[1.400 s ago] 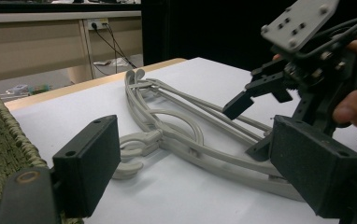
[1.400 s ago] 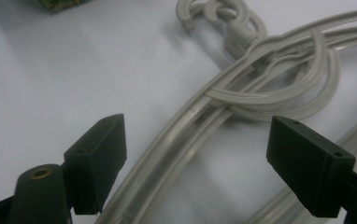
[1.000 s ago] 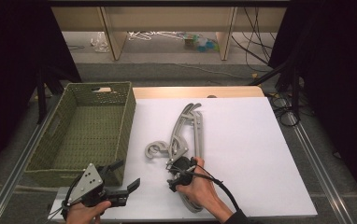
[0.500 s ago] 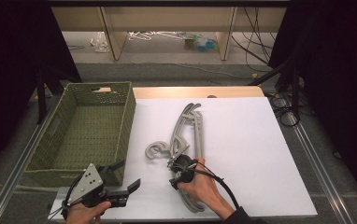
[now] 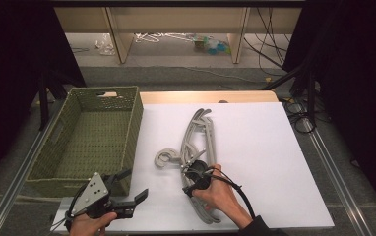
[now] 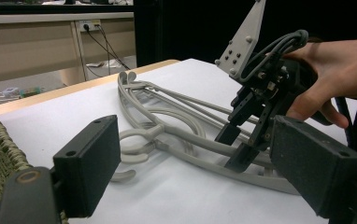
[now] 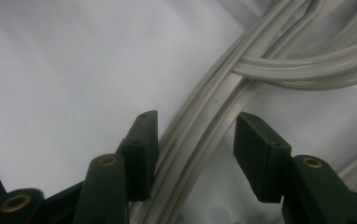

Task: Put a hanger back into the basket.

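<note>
Your right gripper is down on the pile of grey plastic hangers, which lies in the middle of the white desk, just right of the green woven basket. In the right gripper view its jaws stand apart, one on each side of a curved hanger arm. The left jaw is touching or almost touching that arm, and the right jaw has a small gap to it, so nothing is clamped.

Your left gripper is near the front edge of the desk, close to the front right corner of the basket. Its jaws are wide apart and hold nothing; in the left gripper view they point toward the hangers and your right hand. The hooks of the hangers lie on the side toward the basket.
</note>
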A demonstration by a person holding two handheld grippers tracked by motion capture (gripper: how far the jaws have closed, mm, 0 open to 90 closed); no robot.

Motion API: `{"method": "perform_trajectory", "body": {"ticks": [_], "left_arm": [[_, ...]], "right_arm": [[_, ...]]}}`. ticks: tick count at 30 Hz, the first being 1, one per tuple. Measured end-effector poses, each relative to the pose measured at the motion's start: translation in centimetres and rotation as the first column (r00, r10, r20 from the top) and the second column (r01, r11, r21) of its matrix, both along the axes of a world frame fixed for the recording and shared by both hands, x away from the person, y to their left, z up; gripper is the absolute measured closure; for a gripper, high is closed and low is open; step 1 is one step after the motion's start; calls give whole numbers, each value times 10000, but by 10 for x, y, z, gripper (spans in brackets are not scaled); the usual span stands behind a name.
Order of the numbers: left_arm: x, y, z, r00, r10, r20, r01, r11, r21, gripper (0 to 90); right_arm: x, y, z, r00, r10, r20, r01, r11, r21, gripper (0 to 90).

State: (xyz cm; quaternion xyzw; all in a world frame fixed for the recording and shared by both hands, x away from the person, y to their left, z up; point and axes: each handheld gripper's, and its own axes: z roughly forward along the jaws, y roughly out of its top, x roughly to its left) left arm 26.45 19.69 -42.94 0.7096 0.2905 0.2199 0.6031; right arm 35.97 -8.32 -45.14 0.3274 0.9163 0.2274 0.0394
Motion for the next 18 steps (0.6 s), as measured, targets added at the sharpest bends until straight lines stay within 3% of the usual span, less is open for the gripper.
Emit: {"method": "perform_trajectory", "body": {"ticks": [12, 18], "left_arm": [[0, 0, 1, 10000, -50, 81, 50, 10000, 35, 162], [1, 0, 1, 9998, -138, 161, 136, 9998, 121, 163]], "right_arm": [[1, -25, 20, 9999, -72, 88, 71, 9998, 200, 614], [1, -28, 24, 9998, -63, 177, 62, 9999, 84, 623]]}}
